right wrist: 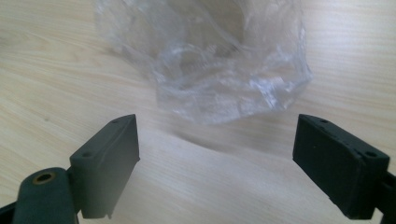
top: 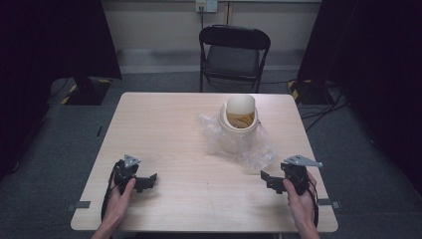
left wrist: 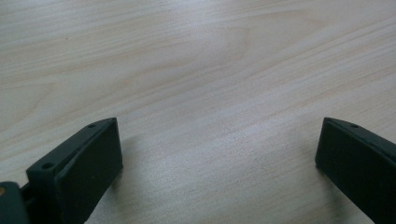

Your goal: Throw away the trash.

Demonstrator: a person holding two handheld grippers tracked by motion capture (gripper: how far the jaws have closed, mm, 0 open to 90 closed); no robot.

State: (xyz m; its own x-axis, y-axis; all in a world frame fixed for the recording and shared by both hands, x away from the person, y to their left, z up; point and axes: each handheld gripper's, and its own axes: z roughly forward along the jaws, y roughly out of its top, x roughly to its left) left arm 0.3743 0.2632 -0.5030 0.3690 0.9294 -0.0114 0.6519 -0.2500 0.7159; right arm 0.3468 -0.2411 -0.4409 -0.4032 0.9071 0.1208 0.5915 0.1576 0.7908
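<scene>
Right gripper view: right gripper (right wrist: 217, 154) w/ jaws spread wide, nothing between the pads, grasping nothing; bare wood under them; just ahead of the tips lies the clear plastic bag (right wrist: 219, 65), crumpled, its near edge close to the jaws but apart from them (no contact I can see). Bag lies flat-ish on the table (right wrist: 56, 84), wrinkled & glossy.

Left gripper view: left gripper (left wrist: 219, 163) likewise released, jaws far apart, only wood grain between & beyond them; nothing held.

High view: left gripper (top: 145, 182) sits low at the table's near-left, held by the left hand (top: 121, 196), jaws pointing toward the table's middle; right gripper (top: 268, 180) at near-right in the right hand (top: 297, 198), jaws pointing toward the middle too, near the bag's (top: 244, 147) closest corner; the two grippers well apart from each other. Bag spreads right of centre; on its far part stands a cream-coloured round container (top: 240, 115), open top tilted toward the camera, brownish inside (contents too small to tell); container touches the bag, whether it's in or on it I can't tell. Beyond the table (top: 159, 119): a dark folding chair (top: 234, 55) at the far edge; grey floor, dark curtains either side.
</scene>
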